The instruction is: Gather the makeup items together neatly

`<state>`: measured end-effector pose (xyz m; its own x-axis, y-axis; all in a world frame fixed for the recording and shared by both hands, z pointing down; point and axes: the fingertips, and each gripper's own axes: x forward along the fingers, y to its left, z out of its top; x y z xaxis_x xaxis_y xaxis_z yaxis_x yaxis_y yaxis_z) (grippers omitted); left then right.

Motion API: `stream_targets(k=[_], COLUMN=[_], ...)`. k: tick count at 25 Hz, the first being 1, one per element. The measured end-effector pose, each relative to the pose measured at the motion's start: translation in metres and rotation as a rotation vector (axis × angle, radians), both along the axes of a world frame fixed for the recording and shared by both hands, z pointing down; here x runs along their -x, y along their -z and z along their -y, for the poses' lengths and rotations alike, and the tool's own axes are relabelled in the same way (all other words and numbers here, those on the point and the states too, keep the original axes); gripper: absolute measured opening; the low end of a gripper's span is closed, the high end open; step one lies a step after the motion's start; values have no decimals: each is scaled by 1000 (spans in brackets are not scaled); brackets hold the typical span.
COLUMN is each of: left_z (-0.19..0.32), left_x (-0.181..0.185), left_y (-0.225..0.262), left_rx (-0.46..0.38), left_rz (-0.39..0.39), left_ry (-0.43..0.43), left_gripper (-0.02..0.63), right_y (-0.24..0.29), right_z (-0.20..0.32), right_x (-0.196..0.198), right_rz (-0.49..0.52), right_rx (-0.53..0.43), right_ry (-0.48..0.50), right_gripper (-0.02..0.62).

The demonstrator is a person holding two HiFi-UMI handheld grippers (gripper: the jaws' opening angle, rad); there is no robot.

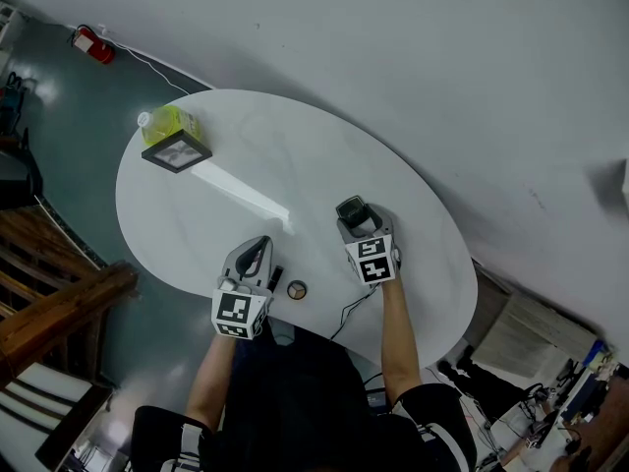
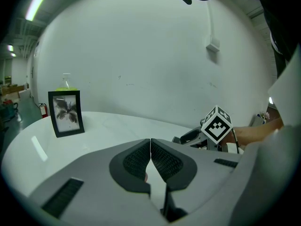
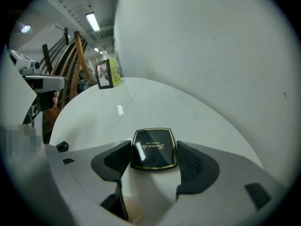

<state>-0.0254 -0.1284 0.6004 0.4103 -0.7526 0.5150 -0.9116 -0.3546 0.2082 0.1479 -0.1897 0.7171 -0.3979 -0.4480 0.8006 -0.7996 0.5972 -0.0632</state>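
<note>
**While the left gripper (image 2: pixel 150 142) sits closed and empty, the right gripper (image 3: pixel 154 149) clamps a compact (image 3: pixel 151 144)**

Both right jaws press against the sides of the black, gold-rimmed compact, over the near part of the white table (image 1: pixel 197 224). The left pads meet with nothing between them. Just beside the left gripper, a small round pot (image 1: pixel 296 289) and a slim dark stick (image 1: pixel 275 278) lie on the table.

One label to read, on the black compact (image 3: pixel 153 149).
Gold script across its lid looks like "La mei la"; the tiny print just under it is too small to read.
</note>
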Motion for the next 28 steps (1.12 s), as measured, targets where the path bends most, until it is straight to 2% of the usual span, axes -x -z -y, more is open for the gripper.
stream_targets(k=[4,10,20,28], left_z=[0,-2,-3,-10], left_x=[1,5,23,38], left_y=[1,4,10,12], left_rx=[-3,-8,-10,-24], left_rz=[-2,-9,-20,-38], left_ry=[2,3,26,21], left_gripper=[20,20,20,20], right_y=[-1,-5,-6,-4], right_z=[-2,-2,-1,-4], right_x=[1,2,4,6], right_rz=[-27,-105,-175,-201], right_rx=[34,135,197,197], right_ry=[10,29,60,46], right_gripper=[288,288,288,293])
